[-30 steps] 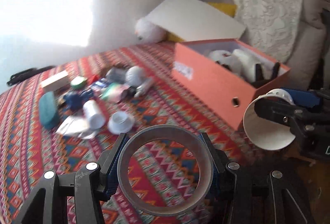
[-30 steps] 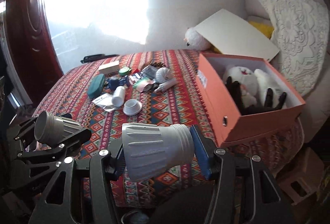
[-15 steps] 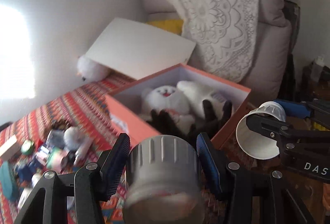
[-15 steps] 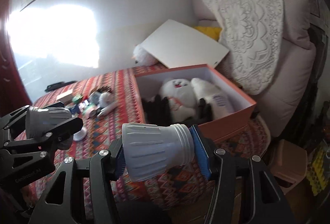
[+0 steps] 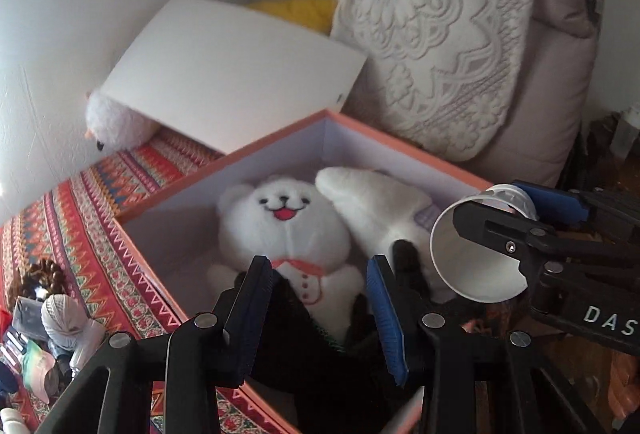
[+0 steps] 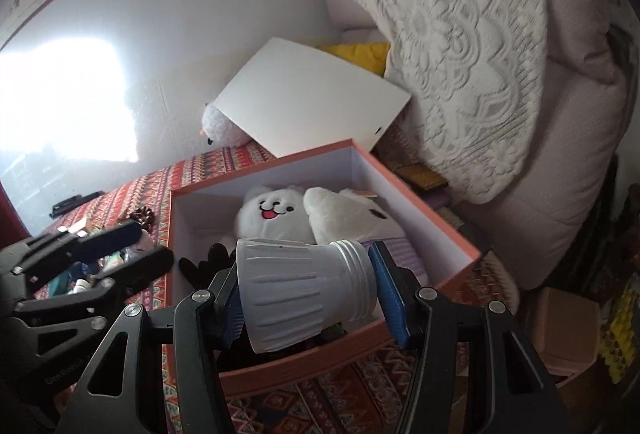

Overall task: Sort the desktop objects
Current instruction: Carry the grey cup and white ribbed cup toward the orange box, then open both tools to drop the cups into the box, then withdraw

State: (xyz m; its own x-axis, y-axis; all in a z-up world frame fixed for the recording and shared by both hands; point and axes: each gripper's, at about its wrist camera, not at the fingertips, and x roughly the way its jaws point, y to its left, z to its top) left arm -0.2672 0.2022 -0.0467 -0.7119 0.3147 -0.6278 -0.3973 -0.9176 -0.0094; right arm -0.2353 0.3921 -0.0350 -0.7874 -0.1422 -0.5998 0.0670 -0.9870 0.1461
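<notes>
My left gripper [image 5: 318, 268] hangs open and empty over the near end of the orange box [image 5: 172, 310]; the right wrist view also shows this gripper [image 6: 150, 244] at the box's left wall. Below it lie black gloves [image 5: 320, 354] and a white plush bear [image 5: 280, 230]. My right gripper [image 6: 308, 282] is shut on a white ribbed plastic cup [image 6: 296, 294], held on its side above the orange box's [image 6: 420, 202] front wall. In the left wrist view the cup's [image 5: 476, 258] open mouth faces the camera. I cannot see the grey ribbed object from before.
The white box lid [image 5: 240, 82] leans on the wall behind the box, with a small plush bird [image 5: 116, 122] under it. Several small items [image 5: 48, 334] are heaped on the patterned cloth [image 5: 80, 218] at left. A lace-covered sofa [image 5: 440, 34] stands to the right.
The left gripper has opened and no longer holds the grey ribbed object. Both grippers have moved in over the orange box; the right still holds the white cup.
</notes>
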